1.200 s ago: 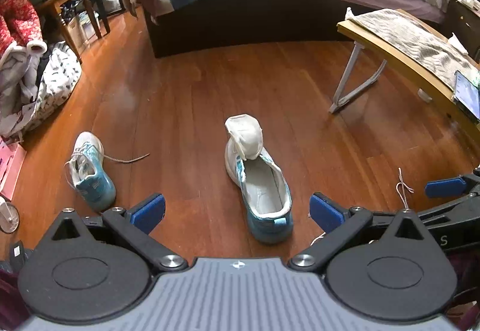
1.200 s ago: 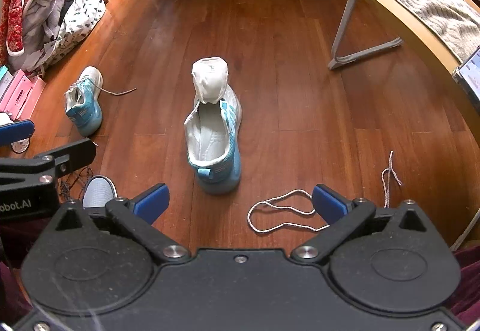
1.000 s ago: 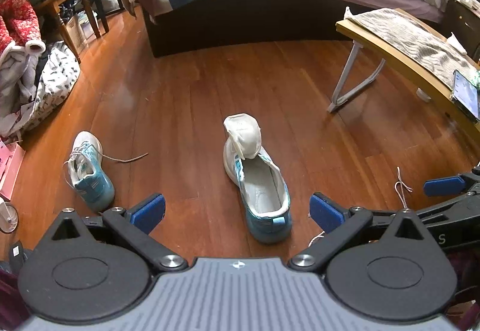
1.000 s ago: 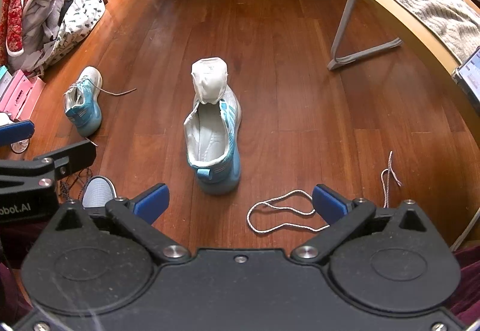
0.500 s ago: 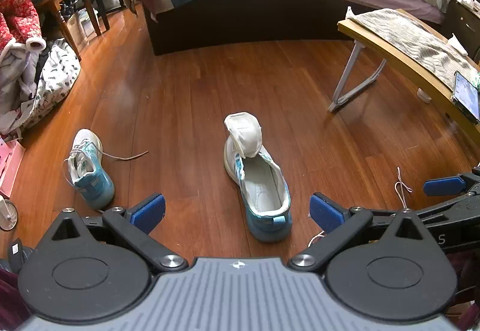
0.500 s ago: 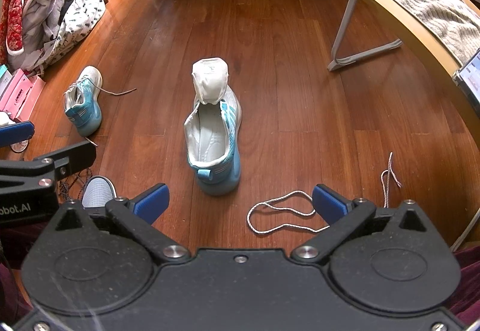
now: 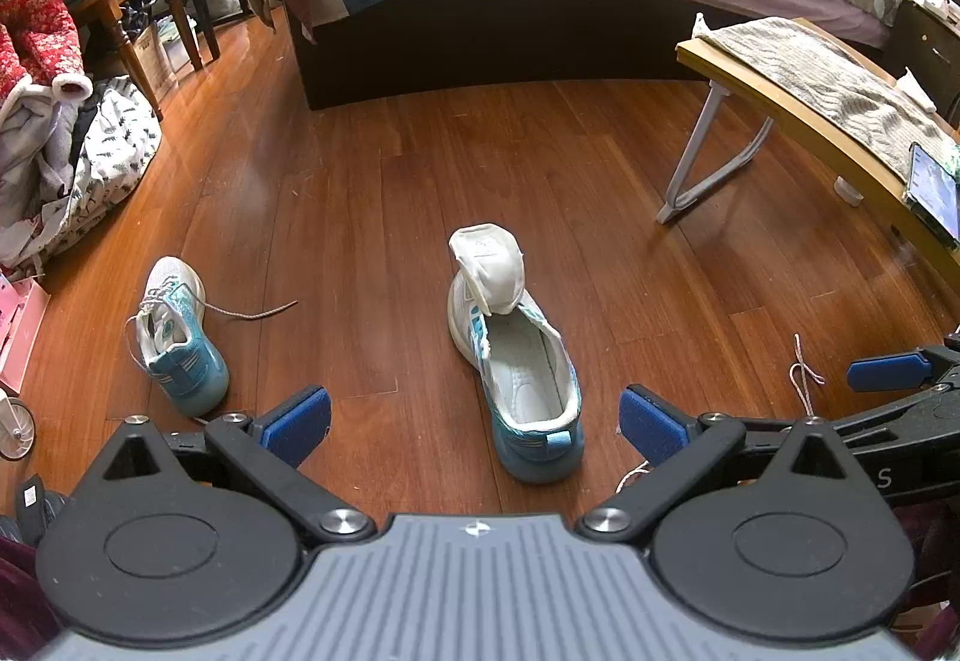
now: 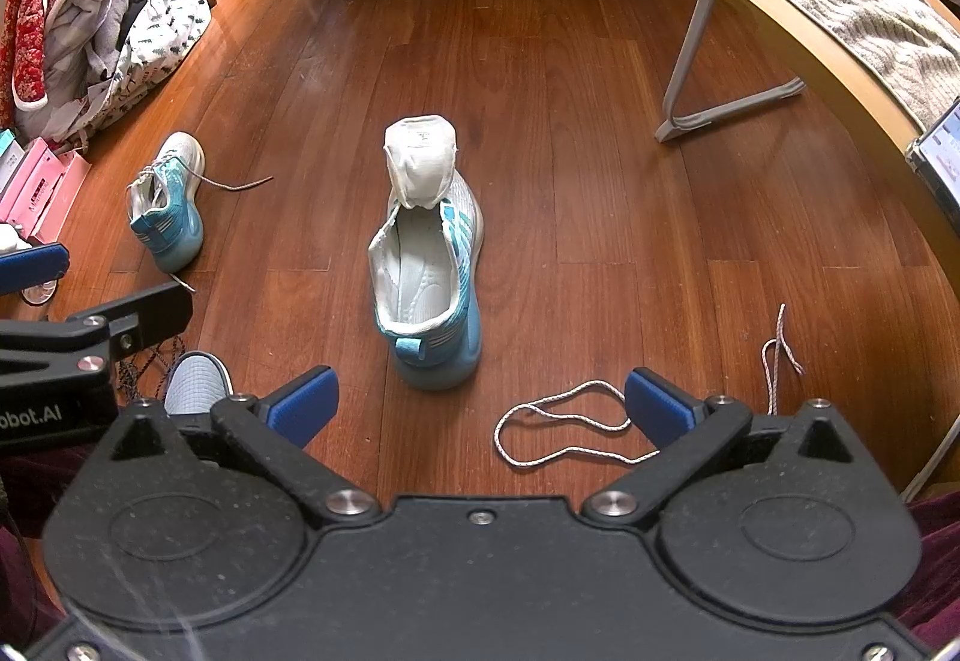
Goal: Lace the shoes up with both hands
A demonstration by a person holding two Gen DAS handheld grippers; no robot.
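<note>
On the wooden floor [image 8: 570, 61], far to my left, a laced blue shoe [image 8: 168, 217] rests. My left jaws [image 7: 474, 421] gape wide, empty. Between them sits the unlaced shoe [image 7: 516, 355], tongue up. My right jaws [image 8: 477, 403] gape too, empty. A loose lace [image 8: 564, 430] lies just beside the right pad.

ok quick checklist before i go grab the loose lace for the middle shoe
1. Left gripper open and empty: ok.
2. Right gripper open and empty: ok.
3. Unlaced shoe upright on the floor, tongue pulled up and forward: ok.
4. Loose shoelace free on the floor just ahead of the right gripper, apart from the shoe: ok.
5. Lace free of knots: cannot tell.
6. Second shoe off to the left, out of the way: ok.
</note>
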